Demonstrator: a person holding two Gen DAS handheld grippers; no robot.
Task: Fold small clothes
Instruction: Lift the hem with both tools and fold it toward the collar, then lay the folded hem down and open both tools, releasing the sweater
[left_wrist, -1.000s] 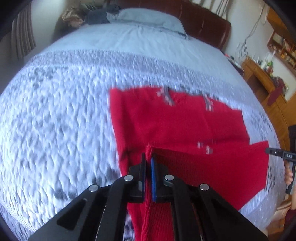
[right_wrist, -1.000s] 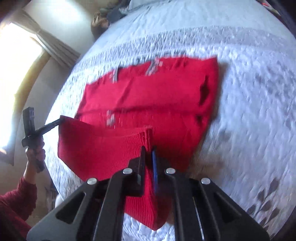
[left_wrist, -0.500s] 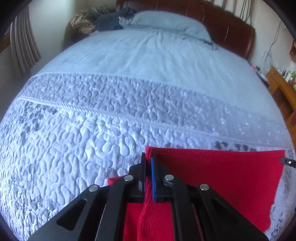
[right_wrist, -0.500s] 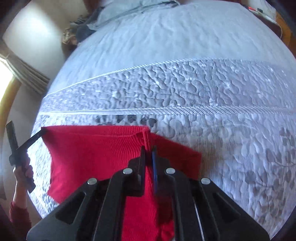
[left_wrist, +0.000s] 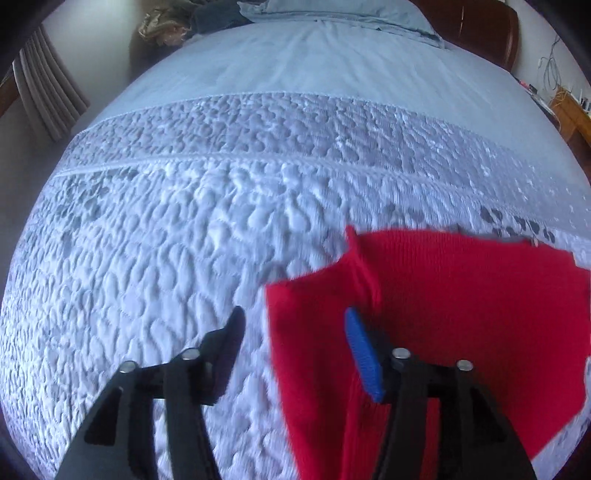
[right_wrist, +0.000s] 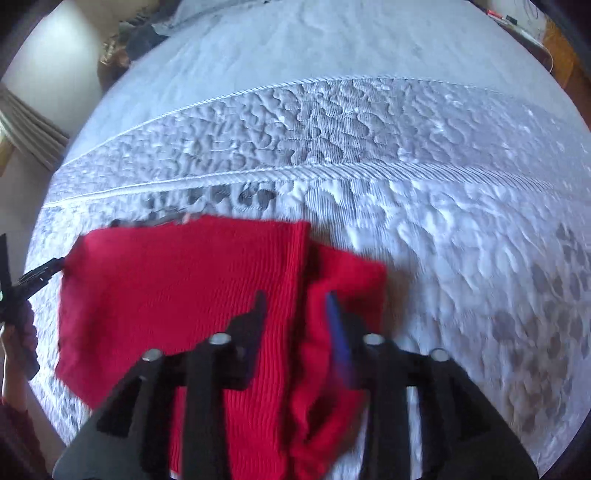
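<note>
Your red garment (left_wrist: 461, 302) runs off the lower right edge in the left wrist view, its near hem hidden behind your left gripper (left_wrist: 295, 332). In the right view its corner smears with blur, and the headboard-end pile (right_wrist: 125, 44) is unreadable.

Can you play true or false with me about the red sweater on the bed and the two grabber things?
1. The red sweater lies on a quilted bedspread. True.
2. The left hand-held gripper is clamped shut on the sweater. False: its jaws have just been opening and stand apart, pinching nothing.
3. The right hand-held gripper is open above the sweater. True.
4. The sweater is blue. False: it is red.
5. A pillow lies at the far end of the bed. True.
</note>
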